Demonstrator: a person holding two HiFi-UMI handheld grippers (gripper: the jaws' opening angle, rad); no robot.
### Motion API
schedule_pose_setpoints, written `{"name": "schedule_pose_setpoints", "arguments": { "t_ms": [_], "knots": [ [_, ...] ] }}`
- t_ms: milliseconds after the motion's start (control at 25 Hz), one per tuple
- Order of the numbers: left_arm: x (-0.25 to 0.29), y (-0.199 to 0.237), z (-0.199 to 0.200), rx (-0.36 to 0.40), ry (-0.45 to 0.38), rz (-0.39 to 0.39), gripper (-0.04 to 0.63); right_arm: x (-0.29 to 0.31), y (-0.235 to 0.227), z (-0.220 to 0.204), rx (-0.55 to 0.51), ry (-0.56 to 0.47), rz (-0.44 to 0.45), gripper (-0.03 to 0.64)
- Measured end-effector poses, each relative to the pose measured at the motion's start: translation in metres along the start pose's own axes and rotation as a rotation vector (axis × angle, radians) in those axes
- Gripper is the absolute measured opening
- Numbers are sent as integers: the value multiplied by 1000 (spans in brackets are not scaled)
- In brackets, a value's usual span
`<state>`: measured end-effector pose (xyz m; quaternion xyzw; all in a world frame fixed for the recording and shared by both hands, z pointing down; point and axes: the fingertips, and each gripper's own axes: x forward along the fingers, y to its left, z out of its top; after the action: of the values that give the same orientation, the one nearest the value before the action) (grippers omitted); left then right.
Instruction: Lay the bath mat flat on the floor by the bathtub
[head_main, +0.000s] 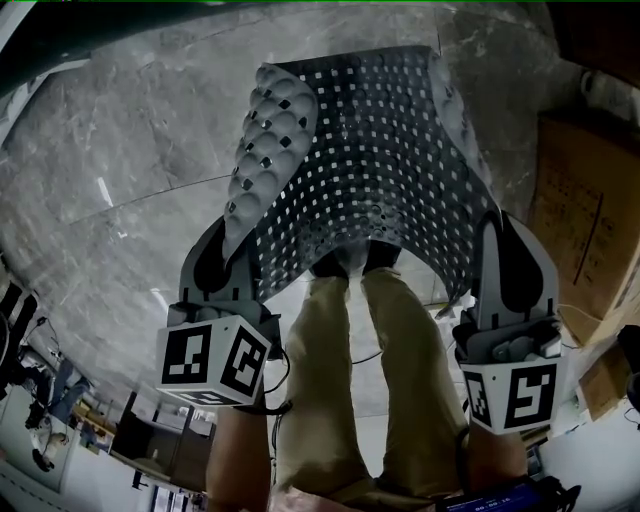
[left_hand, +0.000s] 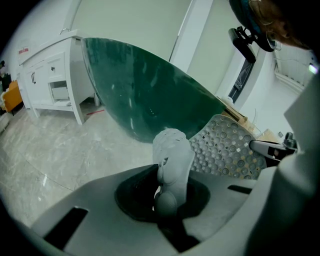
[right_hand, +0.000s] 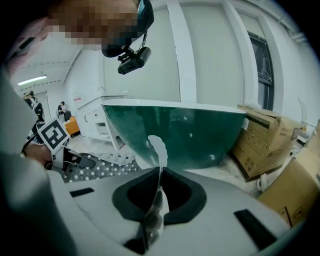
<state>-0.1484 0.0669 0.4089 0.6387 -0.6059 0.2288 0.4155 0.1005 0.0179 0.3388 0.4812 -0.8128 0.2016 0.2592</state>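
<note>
Both grippers, L (head_main: 237, 262) & R (head_main: 497, 262), clamp bath mat (head_main: 385, 150) edges.

1. The floor (head_main: 120, 200) left of the hanging mat (head_main: 380, 170) lies open, with room to pass.
2. Cardboard boxes (head_main: 585, 230) crowd the right side, close to the mat's edge.
3. The bathtub (right_hand: 185, 135) blocks the way ahead, and the boxes stand just beside its end.
4. A white cabinet (left_hand: 50, 82) stands past the tub's other end.
5. The person's legs (head_main: 340, 380) stand under the mat's near edge.

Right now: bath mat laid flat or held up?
Held up, not flat. Left tool and right tool each clamp the bath mat by its near edge; it arches, one side curled over.
</note>
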Motion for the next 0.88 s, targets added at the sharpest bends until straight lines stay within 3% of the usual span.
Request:
{"name": "schedule_pose_setpoints", "arguments": {
  "t_ms": [880],
  "knots": [
    [2,5,-2,12,1,-1,38,-2,2,3,-5,-17,-3,29]
  ]
}}
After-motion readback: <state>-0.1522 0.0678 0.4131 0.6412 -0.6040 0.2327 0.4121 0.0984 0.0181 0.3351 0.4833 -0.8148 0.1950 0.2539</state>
